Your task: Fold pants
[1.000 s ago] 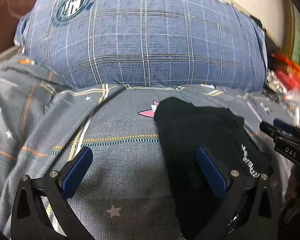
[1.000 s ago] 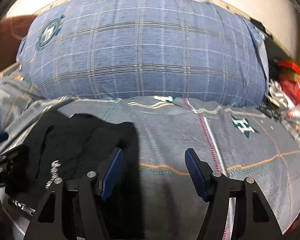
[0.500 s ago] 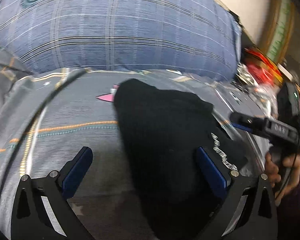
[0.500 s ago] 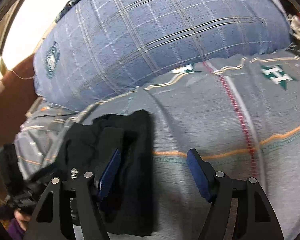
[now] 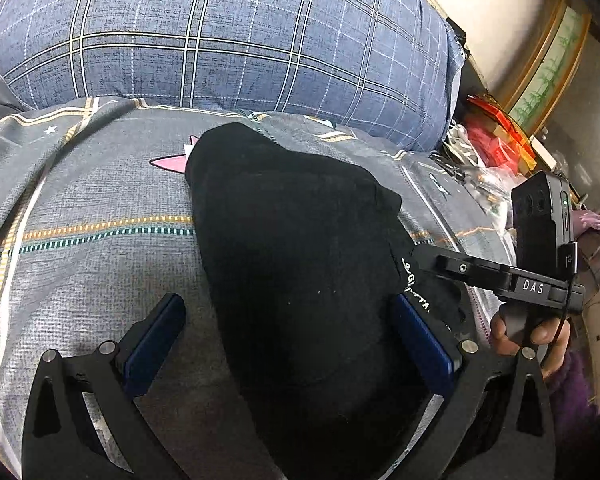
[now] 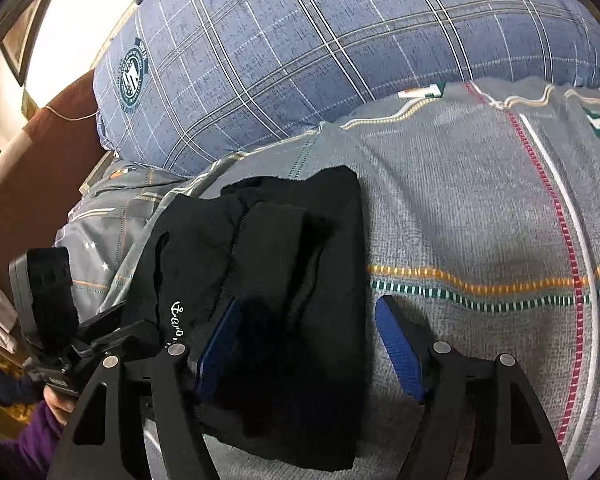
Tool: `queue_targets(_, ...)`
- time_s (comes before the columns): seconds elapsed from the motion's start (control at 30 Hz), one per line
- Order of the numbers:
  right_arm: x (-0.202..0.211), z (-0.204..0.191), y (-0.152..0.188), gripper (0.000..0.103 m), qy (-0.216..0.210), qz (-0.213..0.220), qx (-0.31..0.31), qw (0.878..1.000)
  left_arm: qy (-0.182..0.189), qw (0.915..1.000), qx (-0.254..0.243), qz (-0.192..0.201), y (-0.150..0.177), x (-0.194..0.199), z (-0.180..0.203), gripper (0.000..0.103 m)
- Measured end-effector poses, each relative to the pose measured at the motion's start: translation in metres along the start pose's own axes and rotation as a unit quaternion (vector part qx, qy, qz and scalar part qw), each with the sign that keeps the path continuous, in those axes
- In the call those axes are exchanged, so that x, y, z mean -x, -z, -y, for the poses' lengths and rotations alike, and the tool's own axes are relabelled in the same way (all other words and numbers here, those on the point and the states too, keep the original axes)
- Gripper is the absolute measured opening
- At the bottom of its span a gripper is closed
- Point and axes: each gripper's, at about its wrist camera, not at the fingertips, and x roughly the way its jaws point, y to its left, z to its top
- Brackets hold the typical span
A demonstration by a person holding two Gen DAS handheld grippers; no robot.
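Note:
The black pants (image 5: 300,264) lie folded in a compact bundle on the grey patterned bedsheet (image 5: 92,216), white lettering near one edge. My left gripper (image 5: 288,312) is open, its blue pads on either side of the bundle's near end, holding nothing. In the right wrist view the same pants (image 6: 284,264) lie at lower left. My right gripper (image 6: 308,320) is open; its left pad rests against the folded cloth, its right pad is over bare sheet (image 6: 480,208). Each gripper shows at the edge of the other's view.
A large blue plaid pillow (image 5: 220,32) lies across the back of the bed, also in the right wrist view (image 6: 340,40). Red and clear clutter (image 5: 496,140) sits beyond the bed's right side. A brown headboard (image 6: 32,152) is at the left.
Both grippers have shifted and tilted beside the folded pants; the right gripper has come closer to the bundle. The pants have stayed folded in place. Both stay open.

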Motion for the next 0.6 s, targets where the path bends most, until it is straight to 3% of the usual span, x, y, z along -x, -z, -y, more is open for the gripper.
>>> queue_targets(0.1,-0.002,0.000,0.000,0.072,-0.017,-0.005,-0.009,1.000,0.031,0.9995,0.006,-0.004,-0.001,-0.001,0.001,0.103)
queue_targets(0.13,-0.002,0.000,0.000,0.067,-0.028,-0.006,-0.013,1.000,0.045,0.9990,0.005,-0.006,-0.001,-0.001,0.004,0.103)
queue_targets(0.2,-0.003,-0.007,0.001,0.053,-0.047,-0.011,-0.002,0.999,0.039,0.9992,-0.002,-0.004,-0.001,-0.001,0.007,0.103)
queue_targets(0.27,0.001,-0.014,0.001,0.029,-0.028,0.002,0.019,0.999,0.037,0.9993,-0.006,0.001,-0.002,0.001,0.008,0.103)
queue_targets(0.37,0.003,-0.013,0.001,0.008,-0.007,0.010,0.026,1.000,0.042,0.9989,-0.001,0.018,-0.004,0.007,0.008,0.096)
queue_targets(0.5,0.005,-0.017,0.002,0.008,0.014,0.018,0.045,0.999,0.032,0.9992,-0.003,0.025,-0.005,0.008,0.006,0.075)
queue_targets(0.6,0.008,-0.033,0.008,0.010,0.072,0.028,0.104,0.992,0.030,0.9992,-0.010,0.023,-0.005,0.006,0.007,0.072)
